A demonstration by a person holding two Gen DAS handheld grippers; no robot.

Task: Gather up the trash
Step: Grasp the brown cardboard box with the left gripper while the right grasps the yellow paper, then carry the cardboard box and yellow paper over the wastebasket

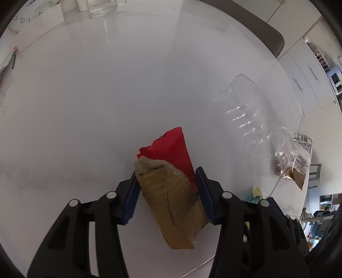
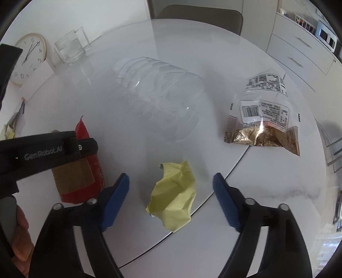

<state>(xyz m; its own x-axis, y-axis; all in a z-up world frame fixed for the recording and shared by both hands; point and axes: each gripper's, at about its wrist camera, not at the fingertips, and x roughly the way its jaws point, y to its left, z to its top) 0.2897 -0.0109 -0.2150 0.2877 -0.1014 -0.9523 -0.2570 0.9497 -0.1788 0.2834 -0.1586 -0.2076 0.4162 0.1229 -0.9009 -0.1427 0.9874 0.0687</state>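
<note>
A red wrapper with brown tape point(image 1: 168, 188) lies on the white round table point(image 1: 96, 107). My left gripper point(image 1: 166, 177) has its blue pads on both sides of it, touching it. The wrapper also shows in the right wrist view point(image 2: 83, 171), with the left gripper point(image 2: 47, 151) over it. My right gripper point(image 2: 171, 181) is open, its fingers either side of a crumpled yellow paper point(image 2: 173, 196) on the table. A clear plastic bottle point(image 2: 162, 94) lies on its side beyond. A clear and gold snack bag point(image 2: 265, 119) lies at the right.
A glass mug point(image 2: 70, 49) and a round clock point(image 2: 27, 57) stand at the table's far left edge. A chair back point(image 2: 198, 17) is behind the table. White drawers point(image 2: 299, 49) stand at the right. The bottle point(image 1: 250, 113) and bag point(image 1: 297, 162) show right of my left gripper.
</note>
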